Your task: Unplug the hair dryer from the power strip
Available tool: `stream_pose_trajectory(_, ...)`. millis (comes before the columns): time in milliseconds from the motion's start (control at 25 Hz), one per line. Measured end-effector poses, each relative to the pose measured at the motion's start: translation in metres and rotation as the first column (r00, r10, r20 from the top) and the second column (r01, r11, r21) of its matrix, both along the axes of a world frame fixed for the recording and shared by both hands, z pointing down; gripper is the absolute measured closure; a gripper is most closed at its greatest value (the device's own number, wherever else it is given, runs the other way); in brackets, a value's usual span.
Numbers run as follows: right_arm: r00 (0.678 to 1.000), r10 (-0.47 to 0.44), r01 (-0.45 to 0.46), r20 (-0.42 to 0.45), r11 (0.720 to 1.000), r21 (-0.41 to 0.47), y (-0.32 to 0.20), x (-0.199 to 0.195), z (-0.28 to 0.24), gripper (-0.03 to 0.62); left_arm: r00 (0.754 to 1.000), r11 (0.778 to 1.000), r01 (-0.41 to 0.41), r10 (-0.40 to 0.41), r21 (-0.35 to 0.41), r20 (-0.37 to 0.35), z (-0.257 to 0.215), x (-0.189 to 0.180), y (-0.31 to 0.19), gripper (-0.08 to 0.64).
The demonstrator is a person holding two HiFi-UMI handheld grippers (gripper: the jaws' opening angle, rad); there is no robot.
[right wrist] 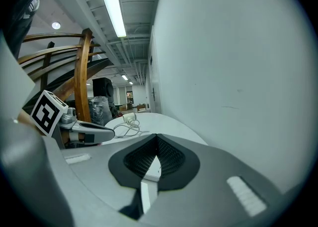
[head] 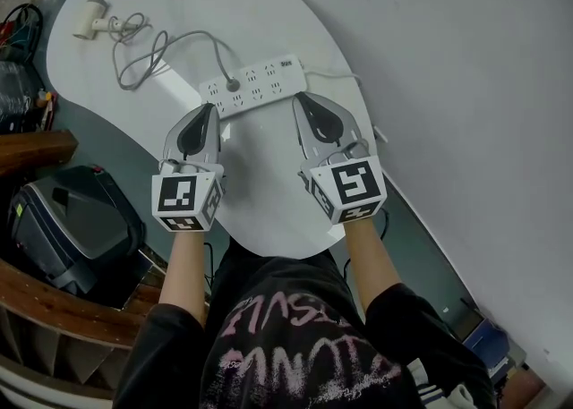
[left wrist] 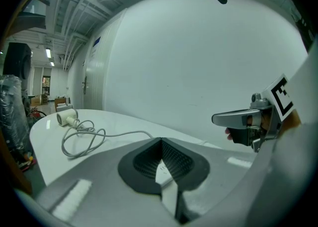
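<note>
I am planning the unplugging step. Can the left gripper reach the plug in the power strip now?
Probably yes: the plug stands in the power strip just ahead of the left gripper, with nothing between. Its jaws are shut, so they must open first.

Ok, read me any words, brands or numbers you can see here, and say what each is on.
Power strip: small dark brand mark at one end, too small to read.
Shirt: pink lettering, upside down, too blurred to read.
Left marker cube, right marker cube: black square patterns, no words.
</note>
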State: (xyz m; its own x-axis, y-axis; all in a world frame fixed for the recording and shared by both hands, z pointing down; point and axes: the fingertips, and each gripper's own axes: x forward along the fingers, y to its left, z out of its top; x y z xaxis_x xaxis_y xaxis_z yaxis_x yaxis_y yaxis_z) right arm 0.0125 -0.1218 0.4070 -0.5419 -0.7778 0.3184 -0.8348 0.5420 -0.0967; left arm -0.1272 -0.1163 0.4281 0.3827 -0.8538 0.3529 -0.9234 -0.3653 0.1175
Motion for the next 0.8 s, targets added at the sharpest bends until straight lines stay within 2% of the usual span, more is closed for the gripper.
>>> stream_pose_trajectory(800, 1.000, -0.006, 0.006, 0.001, 0.998, -0.057, 0.006, -0.005, 0.030, 0.571, 1.000, 0.999, 0.002, -0.002, -0.043, -0.003, 0.026, 0.001, 0.008, 0.559)
